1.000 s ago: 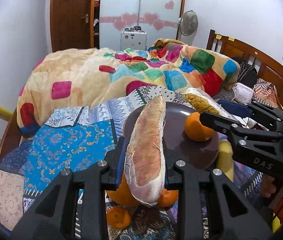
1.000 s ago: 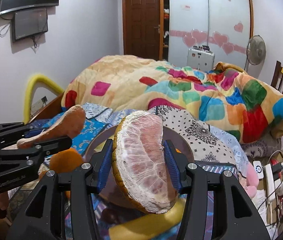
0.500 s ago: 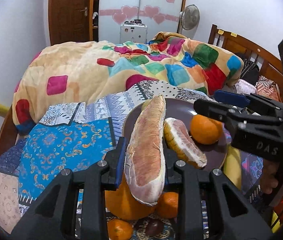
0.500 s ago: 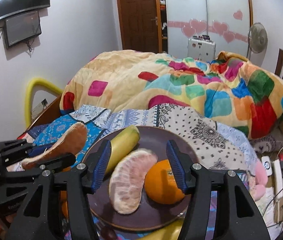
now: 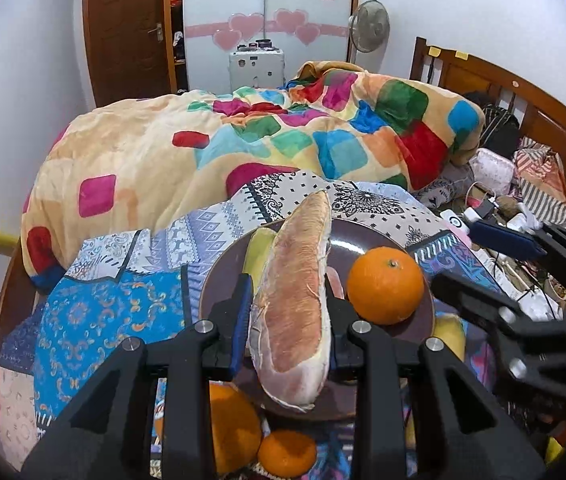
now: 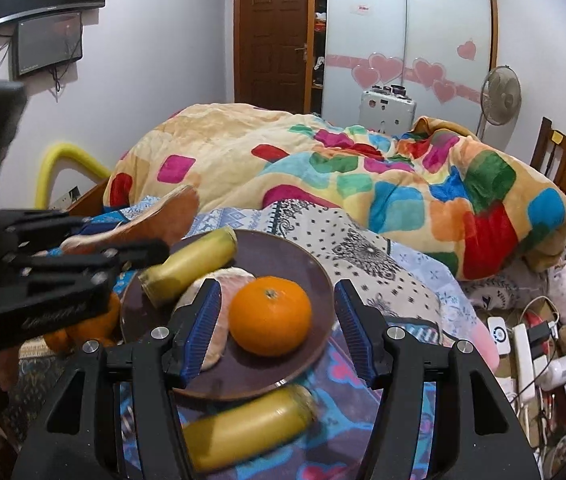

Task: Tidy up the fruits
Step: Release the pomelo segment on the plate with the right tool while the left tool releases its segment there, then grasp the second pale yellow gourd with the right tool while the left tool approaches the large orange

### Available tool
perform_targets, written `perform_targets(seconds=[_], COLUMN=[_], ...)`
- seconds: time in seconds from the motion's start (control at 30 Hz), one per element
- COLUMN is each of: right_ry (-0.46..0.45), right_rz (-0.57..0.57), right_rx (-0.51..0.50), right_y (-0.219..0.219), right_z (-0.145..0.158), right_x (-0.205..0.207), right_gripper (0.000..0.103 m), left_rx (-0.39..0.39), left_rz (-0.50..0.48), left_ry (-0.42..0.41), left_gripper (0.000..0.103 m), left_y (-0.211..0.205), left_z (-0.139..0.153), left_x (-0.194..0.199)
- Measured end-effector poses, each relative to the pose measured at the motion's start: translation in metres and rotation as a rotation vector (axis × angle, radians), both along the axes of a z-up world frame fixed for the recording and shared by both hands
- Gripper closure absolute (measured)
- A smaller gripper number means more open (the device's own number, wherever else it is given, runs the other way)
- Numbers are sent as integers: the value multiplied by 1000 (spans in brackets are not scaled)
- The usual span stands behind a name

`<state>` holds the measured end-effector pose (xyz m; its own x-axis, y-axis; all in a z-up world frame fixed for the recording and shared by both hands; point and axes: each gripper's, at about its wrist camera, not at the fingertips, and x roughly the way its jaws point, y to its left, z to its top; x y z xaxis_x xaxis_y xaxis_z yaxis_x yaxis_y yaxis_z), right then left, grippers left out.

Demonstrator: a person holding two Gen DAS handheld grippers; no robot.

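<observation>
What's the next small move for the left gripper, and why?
Probably ease the left gripper forward and down over the plate, then open. It is shut on a pomelo wedge above the plate's near edge; another pomelo piece, an orange and a banana already lie there. The right gripper is open and empty.

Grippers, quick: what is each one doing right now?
Left gripper: shut on the peeled pink pomelo wedge.
Right gripper: open, holding nothing.
</observation>
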<state>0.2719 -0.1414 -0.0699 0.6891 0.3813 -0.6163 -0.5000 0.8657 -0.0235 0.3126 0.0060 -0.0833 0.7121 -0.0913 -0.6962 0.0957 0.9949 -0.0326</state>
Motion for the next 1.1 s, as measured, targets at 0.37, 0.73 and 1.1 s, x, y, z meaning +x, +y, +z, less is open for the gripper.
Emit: perform_targets(seconds=[0.37,0.73,1.1], right_ry=[-2,16,62], right_rz=[26,48,66], right_rx=[-31,-57,-113], right_y=[-13,-1,15], right_z=[-9,-33,-51], right_x=[-24,-46,-52], right_gripper=[45,27,23], left_rx=[32,19,10], left_rz=[-46,6,65], left_ry=[13,13,59], left_gripper=[58,55,26], left_y=[-16,27,55], left_z=[2,6,-23], left_x=[-10,-58,-79])
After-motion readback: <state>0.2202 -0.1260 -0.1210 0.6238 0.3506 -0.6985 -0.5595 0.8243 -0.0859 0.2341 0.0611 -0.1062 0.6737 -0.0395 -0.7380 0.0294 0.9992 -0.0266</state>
